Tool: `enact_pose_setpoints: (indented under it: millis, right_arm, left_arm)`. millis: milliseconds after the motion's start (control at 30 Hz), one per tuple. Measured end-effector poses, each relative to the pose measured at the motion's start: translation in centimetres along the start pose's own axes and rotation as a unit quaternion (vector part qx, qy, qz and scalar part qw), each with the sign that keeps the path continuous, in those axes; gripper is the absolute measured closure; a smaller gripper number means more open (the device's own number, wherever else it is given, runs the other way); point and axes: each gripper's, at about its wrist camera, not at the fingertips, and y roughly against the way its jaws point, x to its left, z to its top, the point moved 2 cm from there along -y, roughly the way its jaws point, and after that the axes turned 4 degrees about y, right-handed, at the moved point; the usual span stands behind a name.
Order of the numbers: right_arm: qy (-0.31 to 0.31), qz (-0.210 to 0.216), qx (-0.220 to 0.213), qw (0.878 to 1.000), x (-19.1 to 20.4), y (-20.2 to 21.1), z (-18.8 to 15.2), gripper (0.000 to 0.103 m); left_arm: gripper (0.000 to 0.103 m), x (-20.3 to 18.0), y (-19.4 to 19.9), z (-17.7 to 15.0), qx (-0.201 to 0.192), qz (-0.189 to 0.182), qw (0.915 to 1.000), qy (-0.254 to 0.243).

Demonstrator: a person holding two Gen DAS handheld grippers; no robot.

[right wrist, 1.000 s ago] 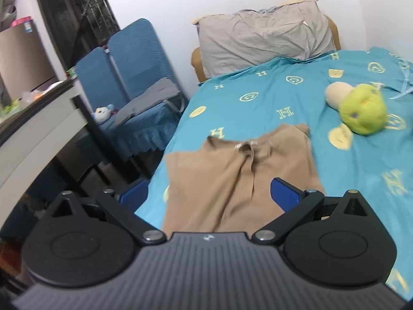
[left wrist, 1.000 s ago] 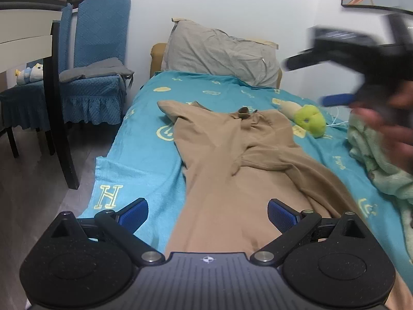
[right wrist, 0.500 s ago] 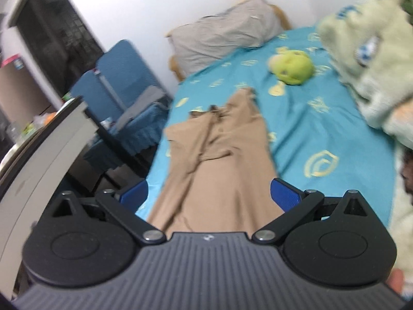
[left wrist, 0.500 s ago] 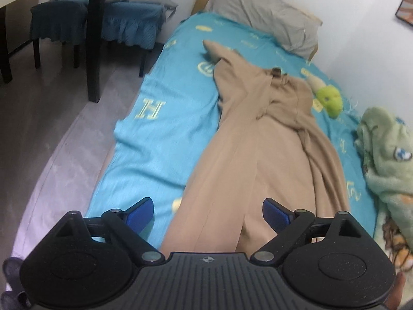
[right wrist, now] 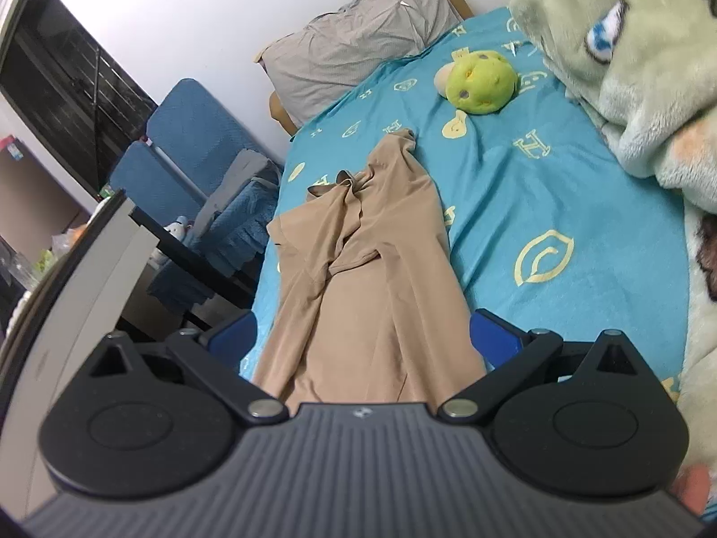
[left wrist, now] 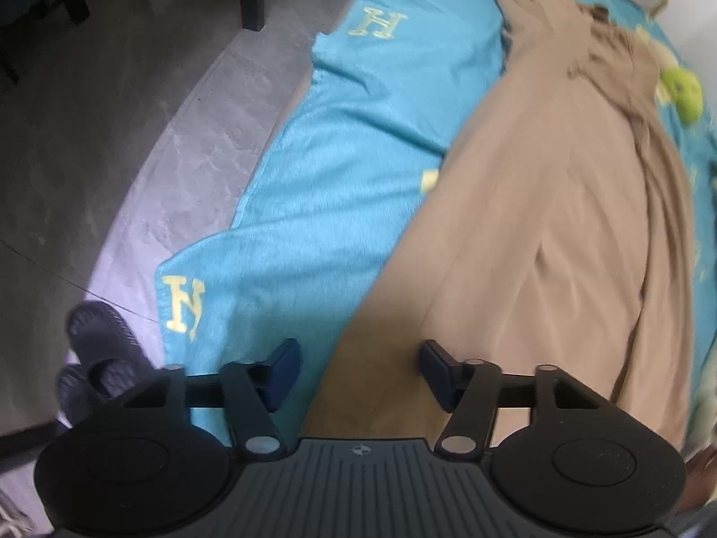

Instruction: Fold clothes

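Reach-in step, nothing grasped yet. My left gripper (left wrist: pixel 358 372) has jaws apart, hovering low over the near end of the tan garment (left wrist: pixel 537 233), straddling its left edge: left pad over the teal bedsheet (left wrist: pixel 313 170), right pad over tan cloth. Can't tell if the pads touch fabric. My right gripper (right wrist: pixel 363 336) is also apart, empty, sitting higher with the garment's near end between the pads. Garment lies lengthwise down the bed along its left edge, upper part bunched with a sleeve folded across, collar toward the grey pillow (right wrist: pixel 358 40) at the far end. Next, I'd guess: drop both, pinch the near hem corners, then carry them toward the collar. Green plush toy (right wrist: pixel 481 80) sits beyond, well apart.
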Motion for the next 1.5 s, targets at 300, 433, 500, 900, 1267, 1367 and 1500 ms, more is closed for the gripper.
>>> enact_pose_setpoints:
  millis: [300, 433, 500, 900, 1267, 1367, 1500]
  right_arm:
    - [-0.025, -0.007, 0.029, 0.999, -1.3, -0.6, -0.4, 0.000]
    - [-0.033, -0.017, 0.033, 0.999, -1.8, -0.8, -0.6, 0.000]
    - [-0.035, -0.022, 0.034, 0.999, -2.0, -0.9, -0.6, 0.000]
    - [-0.034, -0.045, 0.093, 0.994, -2.9, -2.5, -2.5, 0.001]
    - [0.198, -0.004, 0.193, 0.961, 5.1, -4.9, -8.0, 0.033]
    - [0.253, -0.024, 0.240, 0.937, 6.7, -7.0, -10.7, 0.034]
    - [0.298, -0.063, 0.268, 0.914, 7.1, -9.0, -12.5, 0.042]
  left_arm:
    - [0.101, -6.1, 5.1, -3.2, -0.122, 0.047, 0.9775, -0.165]
    - [0.101, -9.9, 8.8, -6.1, -0.192, 0.025, 0.9477, -0.254]
    - [0.102, -12.2, 10.5, -7.8, -0.222, 0.008, 0.9276, -0.300]
    - [0.063, -13.4, 6.3, -9.4, -0.175, -0.113, 0.9340, -0.290]
    - [0.042, -5.8, 4.4, -3.9, -0.149, -0.208, 0.9653, -0.049]
    - [0.042, -6.2, 4.5, -3.8, -0.163, -0.194, 0.9660, -0.053]
    - [0.042, -7.1, 4.1, -4.9, -0.159, -0.169, 0.9696, -0.077]
